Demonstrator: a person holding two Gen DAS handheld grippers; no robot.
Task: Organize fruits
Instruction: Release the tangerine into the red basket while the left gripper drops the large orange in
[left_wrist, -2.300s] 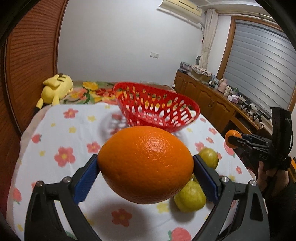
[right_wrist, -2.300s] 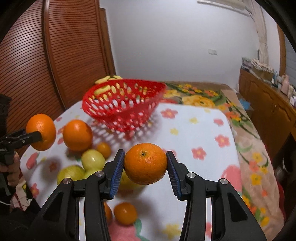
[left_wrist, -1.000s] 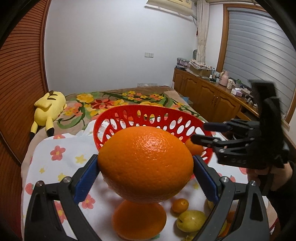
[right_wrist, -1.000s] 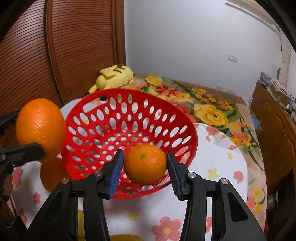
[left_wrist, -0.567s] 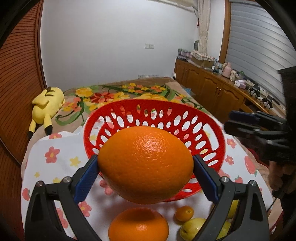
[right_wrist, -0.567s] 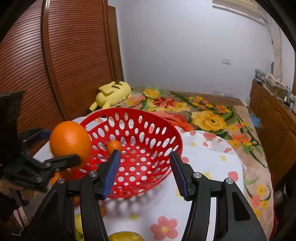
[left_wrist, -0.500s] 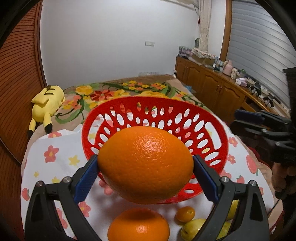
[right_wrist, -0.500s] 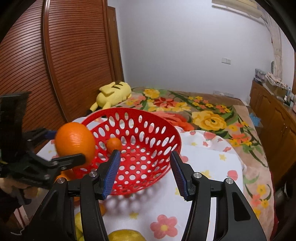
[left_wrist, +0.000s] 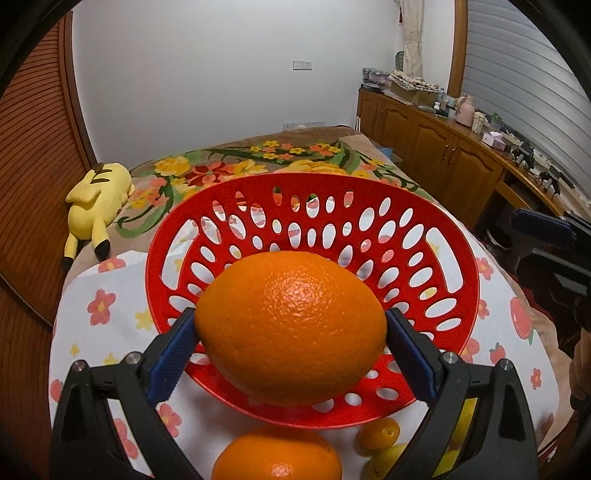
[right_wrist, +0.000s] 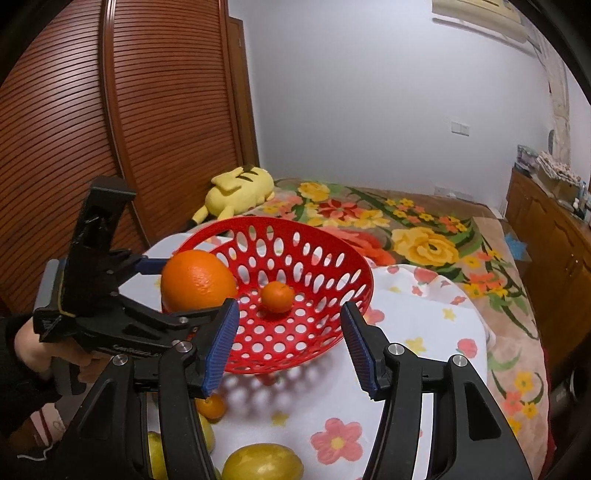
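My left gripper (left_wrist: 290, 317) is shut on a large orange (left_wrist: 291, 328) and holds it above the near side of the red perforated basket (left_wrist: 310, 181). From the right wrist view that large orange (right_wrist: 197, 280) hangs over the basket's left rim (right_wrist: 295, 225), with the left gripper (right_wrist: 192, 286) clamped on it. A small orange (right_wrist: 277, 291) lies alone on the basket floor. My right gripper (right_wrist: 290, 308) stands open with nothing between its pads, drawn back on the near side of the basket. Its blue pad (left_wrist: 543, 229) shows at the right edge of the left wrist view.
Loose fruit lies on the floral tablecloth (right_wrist: 424, 317) in front of the basket: a big orange (left_wrist: 277, 458), a tiny orange (left_wrist: 378, 432), and yellow-green fruits (right_wrist: 264, 463). A yellow plush toy (right_wrist: 240, 192) lies on the bed behind. Wooden cabinets (left_wrist: 436, 147) run along the right.
The right gripper let go of the small orange inside the basket and pulled back and up. The left gripper carried the large orange forward and slightly down over the basket.
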